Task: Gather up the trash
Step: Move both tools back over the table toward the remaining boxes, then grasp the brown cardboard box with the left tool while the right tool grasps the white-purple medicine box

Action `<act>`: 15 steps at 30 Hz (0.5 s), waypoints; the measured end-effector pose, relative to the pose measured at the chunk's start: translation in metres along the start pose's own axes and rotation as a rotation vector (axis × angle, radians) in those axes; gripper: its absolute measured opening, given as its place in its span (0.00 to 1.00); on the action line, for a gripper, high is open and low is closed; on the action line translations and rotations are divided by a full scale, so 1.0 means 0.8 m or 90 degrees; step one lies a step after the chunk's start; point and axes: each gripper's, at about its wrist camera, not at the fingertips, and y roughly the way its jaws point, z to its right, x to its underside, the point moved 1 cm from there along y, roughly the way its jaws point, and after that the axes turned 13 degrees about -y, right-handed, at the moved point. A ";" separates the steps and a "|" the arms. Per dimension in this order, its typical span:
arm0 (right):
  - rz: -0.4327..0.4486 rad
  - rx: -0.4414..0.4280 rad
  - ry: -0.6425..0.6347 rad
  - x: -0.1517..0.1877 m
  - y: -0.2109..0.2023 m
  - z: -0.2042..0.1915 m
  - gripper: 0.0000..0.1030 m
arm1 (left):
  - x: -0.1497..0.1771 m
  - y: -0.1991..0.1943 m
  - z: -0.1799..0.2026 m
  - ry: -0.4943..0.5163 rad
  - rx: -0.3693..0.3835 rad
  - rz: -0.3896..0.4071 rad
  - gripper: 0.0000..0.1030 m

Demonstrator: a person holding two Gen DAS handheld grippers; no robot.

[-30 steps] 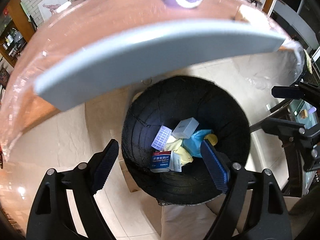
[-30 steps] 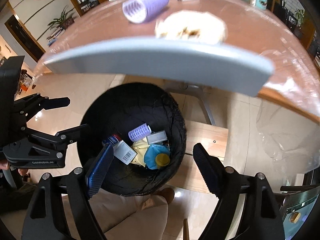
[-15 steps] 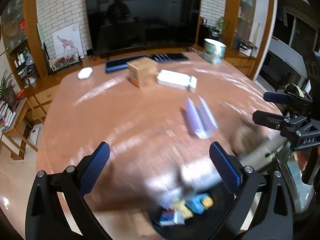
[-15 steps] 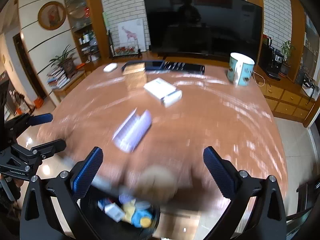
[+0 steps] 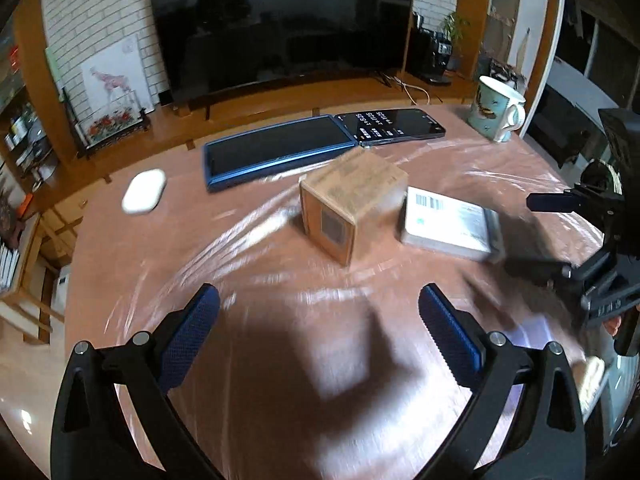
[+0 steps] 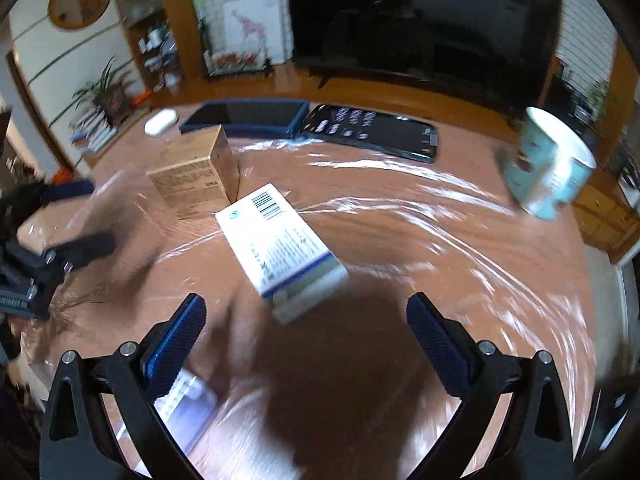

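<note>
My left gripper [image 5: 320,330] is open and empty above the brown table, short of a small cardboard box [image 5: 352,204]. A white medicine box [image 5: 450,222] lies right of it. My right gripper [image 6: 306,338] is open and empty, just short of the same white medicine box [image 6: 282,240]; the cardboard box [image 6: 194,174] stands behind it to the left. A blurred purple hair roller [image 6: 186,408] lies by the right gripper's left finger. The right gripper shows at the right edge of the left wrist view [image 5: 592,240]. The trash bin is out of view.
At the table's far side lie a blue tablet [image 5: 276,152], a dark phone [image 5: 394,124], a white earbud case [image 5: 144,192] and a teal mug [image 5: 496,110]. The mug [image 6: 548,168] stands at the right in the right wrist view. A TV and shelves stand behind.
Both grippers have swung up from over the black trash bin beneath the table edge to above the tabletop, moving forward toward the boxes. Both stay open and empty.
</note>
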 end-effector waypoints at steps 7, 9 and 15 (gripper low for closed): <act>-0.021 -0.060 -0.064 -0.025 0.044 -0.004 0.83 | -0.034 0.049 0.002 0.031 0.030 -0.016 0.97; -0.012 -0.058 -0.084 -0.028 0.045 -0.007 0.80 | -0.038 0.057 0.002 0.037 0.034 -0.018 0.97; 0.003 -0.044 -0.119 -0.032 0.044 -0.012 0.54 | -0.047 0.070 0.004 0.037 0.055 -0.027 0.69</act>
